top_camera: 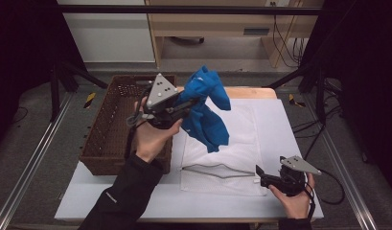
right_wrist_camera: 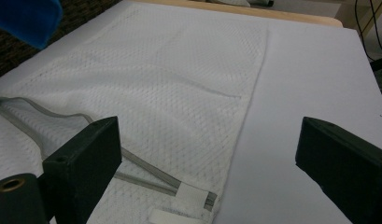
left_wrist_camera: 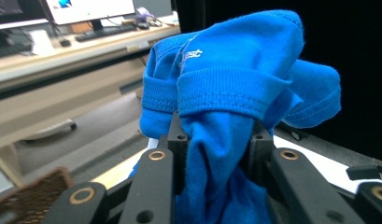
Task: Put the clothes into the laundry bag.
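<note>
A blue garment (top_camera: 205, 110) hangs in the air above the table's middle, bunched and draped. My left gripper (top_camera: 190, 103) is shut on it, and in the left gripper view the blue cloth (left_wrist_camera: 235, 93) is pinched between the two black jaws and folds over their tips. Flat on the white table lies a white mesh laundry bag (top_camera: 232, 143), its grey zipper (top_camera: 217, 171) open along the near edge. At the near right my right gripper (top_camera: 259, 174) rests open by the bag's corner, nothing between its fingers (right_wrist_camera: 86, 154). The bag's zipper end (right_wrist_camera: 193, 196) shows just ahead of them.
A brown wicker basket (top_camera: 112, 129) stands at the table's left, right beside my left hand. The white table top (top_camera: 280, 120) has bare room to the right of the bag. Beyond the table are a wooden desk and cables on the floor.
</note>
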Tool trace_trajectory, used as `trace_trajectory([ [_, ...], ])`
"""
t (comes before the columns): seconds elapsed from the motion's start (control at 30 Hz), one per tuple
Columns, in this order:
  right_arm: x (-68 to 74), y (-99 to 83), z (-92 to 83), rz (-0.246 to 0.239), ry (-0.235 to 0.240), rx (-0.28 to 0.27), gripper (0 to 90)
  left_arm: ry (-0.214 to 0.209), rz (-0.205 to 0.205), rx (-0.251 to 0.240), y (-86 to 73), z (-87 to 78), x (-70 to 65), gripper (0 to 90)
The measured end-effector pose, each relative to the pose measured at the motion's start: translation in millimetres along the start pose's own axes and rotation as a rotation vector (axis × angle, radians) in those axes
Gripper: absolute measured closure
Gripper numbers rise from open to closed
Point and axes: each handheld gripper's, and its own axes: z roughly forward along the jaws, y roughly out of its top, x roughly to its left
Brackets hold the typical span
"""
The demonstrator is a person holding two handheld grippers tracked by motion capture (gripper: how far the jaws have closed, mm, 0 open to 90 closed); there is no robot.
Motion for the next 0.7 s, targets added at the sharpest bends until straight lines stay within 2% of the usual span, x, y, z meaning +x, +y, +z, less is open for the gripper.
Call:
trace_trajectory([
  [0.2, -2.5, -0.8, -0.5, 0.002, -0.007, -0.003, 7.6, -0.028, -0.018, 0.036, -18.7, 30.9, -9.7, 69.9],
  [0.37, -2.9, -1.0, -1.0, 0.01, -0.007, -0.003, 7.6, -0.035, -0.018, 0.06, -38.2, 53.5, -18.8, 69.6],
  [0.7, -4.1, -2.3, 0.3, 0.004, -0.013, 0.001, 7.6, -0.074, -0.047, 0.142, -85.0, 94.0, -39.9, 69.0],
])
